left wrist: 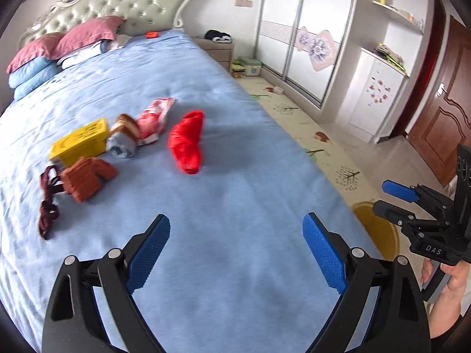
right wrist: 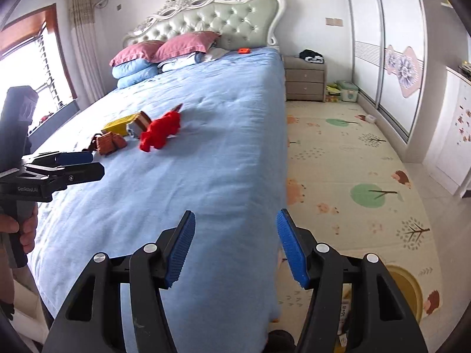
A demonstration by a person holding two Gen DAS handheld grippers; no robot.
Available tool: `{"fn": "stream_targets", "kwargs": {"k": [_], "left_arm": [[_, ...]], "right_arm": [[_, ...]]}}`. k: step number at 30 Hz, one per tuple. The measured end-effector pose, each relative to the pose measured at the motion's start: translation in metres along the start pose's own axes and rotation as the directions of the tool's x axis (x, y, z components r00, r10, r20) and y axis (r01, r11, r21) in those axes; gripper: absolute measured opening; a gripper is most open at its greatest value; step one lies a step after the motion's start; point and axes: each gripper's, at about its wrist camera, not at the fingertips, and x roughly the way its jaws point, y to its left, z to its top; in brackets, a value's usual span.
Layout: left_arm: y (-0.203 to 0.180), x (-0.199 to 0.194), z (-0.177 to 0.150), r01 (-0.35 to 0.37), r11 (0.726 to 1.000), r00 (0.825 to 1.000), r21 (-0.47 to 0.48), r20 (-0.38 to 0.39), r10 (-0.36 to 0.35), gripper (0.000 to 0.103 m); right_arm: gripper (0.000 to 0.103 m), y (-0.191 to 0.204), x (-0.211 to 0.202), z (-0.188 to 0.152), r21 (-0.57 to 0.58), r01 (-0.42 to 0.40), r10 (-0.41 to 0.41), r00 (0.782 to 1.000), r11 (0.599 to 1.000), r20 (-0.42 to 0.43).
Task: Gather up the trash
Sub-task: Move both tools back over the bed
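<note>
Several pieces of trash lie on the blue bed (left wrist: 206,206): a crumpled red bag (left wrist: 187,141), a yellow box (left wrist: 79,142), a red-and-white wrapper (left wrist: 154,117), a brown-and-grey packet (left wrist: 125,136), a brown knitted item (left wrist: 86,178) and a dark red cord (left wrist: 47,206). The red bag (right wrist: 160,131) and yellow box (right wrist: 120,125) also show in the right wrist view. My left gripper (left wrist: 235,250) is open and empty above the bed, short of the trash. My right gripper (right wrist: 235,244) is open and empty over the bed's right edge. A yellow bin (left wrist: 379,229) stands on the floor beside the bed.
Pillows (right wrist: 164,53) and a padded headboard (right wrist: 206,14) are at the far end. A nightstand (right wrist: 304,78) and a sliding wardrobe (right wrist: 382,44) stand to the right. A patterned play mat (right wrist: 353,176) covers the floor. A brown door (left wrist: 441,123) is at the far right.
</note>
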Motion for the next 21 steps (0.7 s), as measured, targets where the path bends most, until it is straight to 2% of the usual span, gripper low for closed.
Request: {"fn": "stream_targets", "kwargs": {"k": [1,6,14,18,21], "left_arm": [[0.018,-0.004,-0.001,-0.021,1.000,1.000,-0.024,0.005,0.021,0.091],[0.096,-0.011,-0.005,-0.134,0.982,0.990,-0.135,0.023,0.138,0.091],[0.181,-0.004,-0.013,-0.240,0.942,0.966,-0.236,0.036,0.256,0.091],[0.216,0.005,-0.012,-0.227,0.924,0.968,-0.306,0.035,0.249,0.090],[0.234,0.016,-0.011,-0.191,0.920,0.977,-0.342,0.028,0.213,0.089]], "right_arm": [[0.060,0.012,0.006,0.005,-0.018,-0.019,0.019,1.000,1.000,-0.001],[0.061,0.075,0.037,0.025,-0.097,-0.101,0.100,0.995,0.990,-0.015],[0.061,0.147,0.089,0.058,-0.206,-0.177,0.166,0.984,0.962,-0.070],[0.061,0.174,0.109,0.073,-0.238,-0.209,0.195,0.977,0.948,-0.082],[0.061,0.188,0.128,0.086,-0.245,-0.236,0.218,0.971,0.941,-0.098]]}}
